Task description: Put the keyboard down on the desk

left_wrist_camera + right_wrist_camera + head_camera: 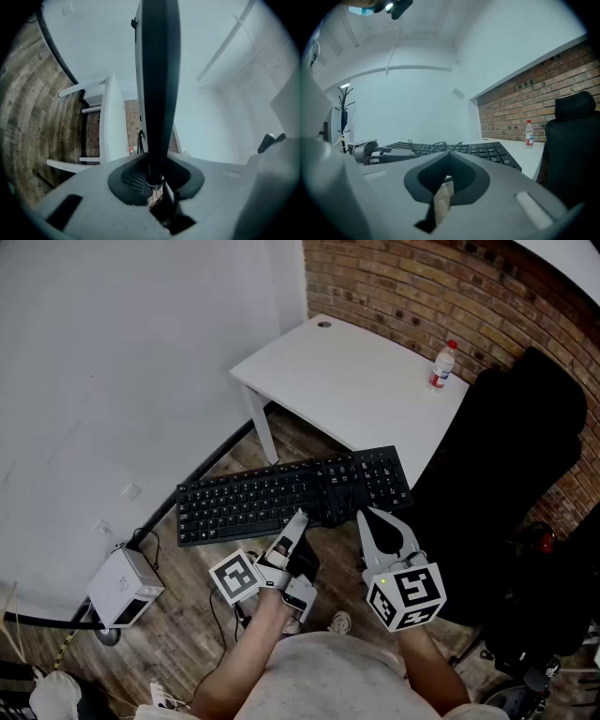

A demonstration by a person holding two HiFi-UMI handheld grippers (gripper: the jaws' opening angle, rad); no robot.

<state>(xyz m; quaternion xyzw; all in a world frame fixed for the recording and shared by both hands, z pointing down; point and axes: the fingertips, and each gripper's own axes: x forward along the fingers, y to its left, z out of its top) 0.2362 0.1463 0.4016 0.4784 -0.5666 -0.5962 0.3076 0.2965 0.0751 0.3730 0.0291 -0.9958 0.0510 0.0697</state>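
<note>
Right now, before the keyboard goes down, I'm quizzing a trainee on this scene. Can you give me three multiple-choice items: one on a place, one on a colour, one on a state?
1. Where does the water bottle stand?
A) on the floor
B) on the desk, near the brick wall
C) on top of the keyboard

2. What colour is the keyboard?
A) white
B) red
C) black

3. How are the left tongs?
A) shut on the keyboard
B) open and empty
C) shut on the water bottle

Key:
1 B: the head view shows the bottle upright on the desk's far side, by the bricks.
2 C: its case and keys are black.
3 A: the left gripper view shows the keyboard's edge clamped between the jaws.
</note>
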